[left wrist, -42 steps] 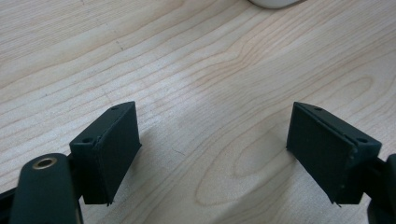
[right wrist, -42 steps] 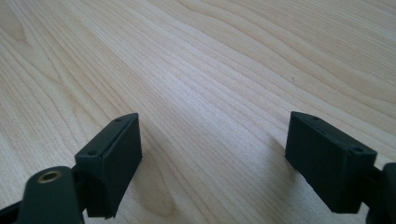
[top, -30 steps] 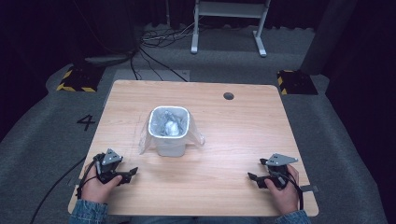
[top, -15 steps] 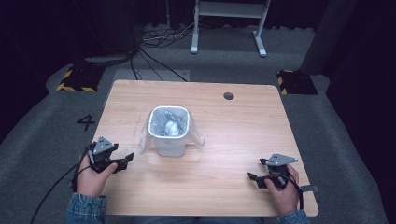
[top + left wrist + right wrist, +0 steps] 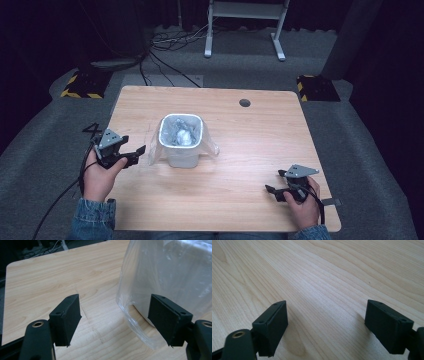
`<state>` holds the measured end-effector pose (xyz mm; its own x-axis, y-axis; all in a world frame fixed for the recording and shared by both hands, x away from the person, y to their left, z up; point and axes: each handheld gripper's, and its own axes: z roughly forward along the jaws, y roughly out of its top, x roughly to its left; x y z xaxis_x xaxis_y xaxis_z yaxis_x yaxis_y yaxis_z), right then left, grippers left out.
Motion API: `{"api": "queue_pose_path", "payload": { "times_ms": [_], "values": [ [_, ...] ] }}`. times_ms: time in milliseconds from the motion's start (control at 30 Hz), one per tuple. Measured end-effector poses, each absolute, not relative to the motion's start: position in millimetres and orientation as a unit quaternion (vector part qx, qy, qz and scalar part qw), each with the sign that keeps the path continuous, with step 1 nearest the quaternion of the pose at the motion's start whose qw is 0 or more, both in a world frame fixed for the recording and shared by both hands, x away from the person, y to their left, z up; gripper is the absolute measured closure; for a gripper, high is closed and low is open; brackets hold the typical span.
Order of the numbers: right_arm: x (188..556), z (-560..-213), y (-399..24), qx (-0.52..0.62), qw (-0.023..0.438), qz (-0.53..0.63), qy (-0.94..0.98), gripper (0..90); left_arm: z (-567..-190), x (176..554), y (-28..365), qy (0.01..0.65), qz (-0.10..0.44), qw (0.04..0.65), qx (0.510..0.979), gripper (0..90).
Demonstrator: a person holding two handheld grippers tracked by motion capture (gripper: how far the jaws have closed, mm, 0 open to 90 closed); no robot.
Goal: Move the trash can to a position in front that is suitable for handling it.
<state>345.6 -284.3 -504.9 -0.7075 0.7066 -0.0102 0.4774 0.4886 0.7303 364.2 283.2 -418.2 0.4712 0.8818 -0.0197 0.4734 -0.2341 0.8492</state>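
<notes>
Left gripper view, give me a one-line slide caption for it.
Open left tongs approach the clear plastic liner draped over a small white bin on the wooden table.

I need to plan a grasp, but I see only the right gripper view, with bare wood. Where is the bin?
Observer: The bin stands mid-table, left of and beyond the right gripper, well apart from it.
Operator: Is something on the bin?
Observer: Yes, a clear bag lines it and hangs over its sides.
Operator: And the left gripper?
Observer: The left gripper is open, close beside the bag, gripping nothing.
</notes>
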Motion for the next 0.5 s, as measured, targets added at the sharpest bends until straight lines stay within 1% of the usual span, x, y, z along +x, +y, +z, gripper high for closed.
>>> {"api": "queue_pose_path", "payload": {
  "times_ms": [67,267,500],
  "values": [
    [346,-505,-284,0.349,0.157,0.366,0.848,18.3,-417,370,283,0.454,0.247,0.418,0.747,26.1],
    [346,-505,-284,0.349,0.157,0.366,0.849,18.3,-403,379,271,0.452,0.253,0.445,0.730,26.9],
    [346,-505,-284,0.348,0.157,0.366,0.849,18.3,-384,388,254,0.433,0.263,0.450,0.736,27.5]
  ]
}}
